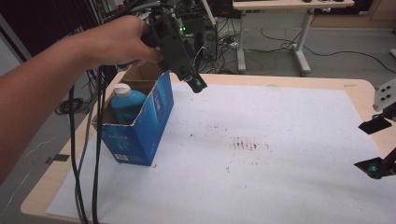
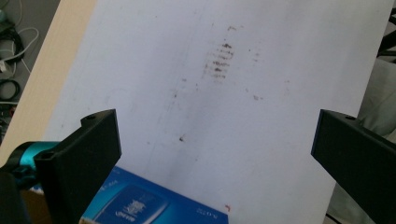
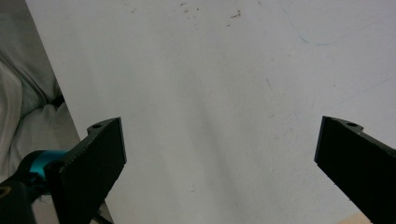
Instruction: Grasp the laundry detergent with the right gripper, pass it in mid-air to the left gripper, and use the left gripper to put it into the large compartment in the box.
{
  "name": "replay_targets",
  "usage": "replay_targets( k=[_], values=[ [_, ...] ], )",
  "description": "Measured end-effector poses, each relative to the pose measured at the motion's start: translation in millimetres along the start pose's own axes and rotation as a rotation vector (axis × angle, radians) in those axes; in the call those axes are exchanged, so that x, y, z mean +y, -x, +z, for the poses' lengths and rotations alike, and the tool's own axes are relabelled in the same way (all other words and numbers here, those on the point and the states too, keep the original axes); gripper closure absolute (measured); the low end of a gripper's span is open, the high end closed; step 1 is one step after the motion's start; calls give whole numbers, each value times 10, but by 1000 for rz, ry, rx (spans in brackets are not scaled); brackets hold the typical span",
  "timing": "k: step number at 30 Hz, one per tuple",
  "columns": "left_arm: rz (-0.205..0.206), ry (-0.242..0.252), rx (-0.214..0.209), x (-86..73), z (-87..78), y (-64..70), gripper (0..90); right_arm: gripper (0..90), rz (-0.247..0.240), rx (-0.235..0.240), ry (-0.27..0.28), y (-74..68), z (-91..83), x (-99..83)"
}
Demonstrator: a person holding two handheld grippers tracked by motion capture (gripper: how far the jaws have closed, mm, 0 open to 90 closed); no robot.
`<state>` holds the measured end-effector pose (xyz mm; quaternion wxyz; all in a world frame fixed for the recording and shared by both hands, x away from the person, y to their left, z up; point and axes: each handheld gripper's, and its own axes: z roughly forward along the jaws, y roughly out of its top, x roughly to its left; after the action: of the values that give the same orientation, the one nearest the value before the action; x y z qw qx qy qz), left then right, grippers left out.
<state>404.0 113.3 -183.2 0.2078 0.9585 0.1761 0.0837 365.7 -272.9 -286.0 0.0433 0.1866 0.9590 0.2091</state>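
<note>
Hovering above the box [image 1: 140,123] rim, left gripper [image 1: 189,77] jaws wide apart, bottle [image 1: 127,103] upright inside, right gripper [image 1: 379,147] likewise spread, over the mat [image 1: 261,154].

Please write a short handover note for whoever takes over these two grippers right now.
Left gripper: open, nothing in it, held in the air just above the right-hand rim of the blue carton.
Right gripper: open, nothing in it, at the right edge of the white mat, away from the work.
Things: the carton stands open-topped at the mat's left edge. The blue bottle with a white cap stands upright inside it.
Done: the bottle is in the carton.
Left: the flaps look open, so closing them is probably next; I cannot tell whether anything else is meant to go in.
</note>
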Motion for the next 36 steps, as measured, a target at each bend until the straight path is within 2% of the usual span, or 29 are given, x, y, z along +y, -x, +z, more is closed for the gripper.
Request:
replay_targets(
  k=[3,7,10,12,16,18,27,36],
  values=[
    [32,-12,4,88,69,37,15,14,-2,-1,6,-10,-2,12],
    [41,-18,32,197,177,69,16,14,-8,2,11,-17,6,34],
    [53,-12,31,271,242,83,16,14,-5,3,13,-16,21,48],
    [53,-3,17,315,286,89,16,14,-5,8,15,-13,34,58],
    [65,-28,-41,377,405,115,16,13,-5,7,14,4,65,88],
    [73,-39,-33,404,474,136,16,13,-4,9,15,12,75,103],
    [93,-66,-73,525,789,205,16,14,-5,19,13,33,129,146],
    [116,-85,-97,607,991,248,16,14,-6,26,12,72,153,159]
  ],
)
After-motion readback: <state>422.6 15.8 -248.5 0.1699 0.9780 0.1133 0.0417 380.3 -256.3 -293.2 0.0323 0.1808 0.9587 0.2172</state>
